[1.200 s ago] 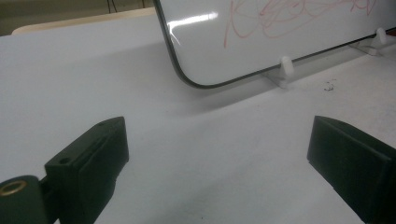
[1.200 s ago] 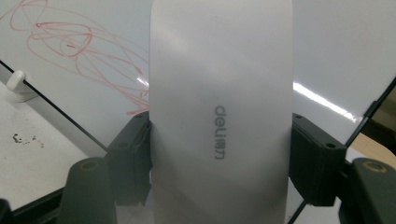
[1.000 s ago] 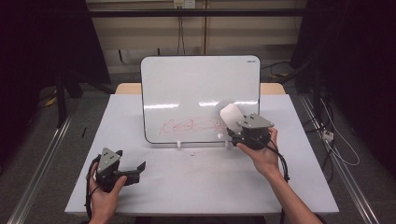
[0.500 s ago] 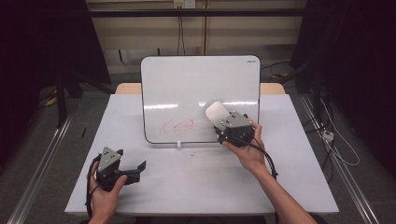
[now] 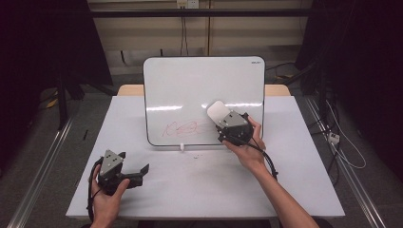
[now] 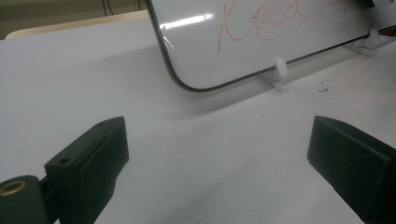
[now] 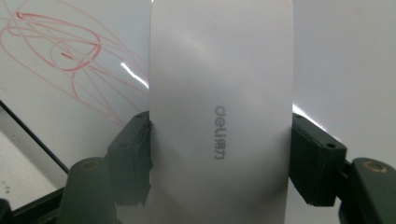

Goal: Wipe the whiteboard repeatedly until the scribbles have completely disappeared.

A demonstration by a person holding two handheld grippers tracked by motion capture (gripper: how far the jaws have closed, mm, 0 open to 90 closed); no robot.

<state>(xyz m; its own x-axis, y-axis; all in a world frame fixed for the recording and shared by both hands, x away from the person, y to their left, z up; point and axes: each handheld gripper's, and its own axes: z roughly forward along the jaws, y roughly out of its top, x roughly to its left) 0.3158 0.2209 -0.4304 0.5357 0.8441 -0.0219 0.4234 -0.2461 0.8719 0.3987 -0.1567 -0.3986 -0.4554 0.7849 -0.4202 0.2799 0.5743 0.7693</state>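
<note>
Between the right gripper's (image 7: 219,158) jaws: a smooth white oblong eraser (image 7: 220,112), grey-lettered.

Overhead light falls evenly on the table (image 5: 294,190); the surroundings are dark. A horizontal glare band crosses the whiteboard (image 5: 190,85). Soft shadows lie under the board's lower edge. In the right gripper view the eraser (image 7: 219,116) is near and slightly soft. The left gripper view jaws are blurred.
</note>
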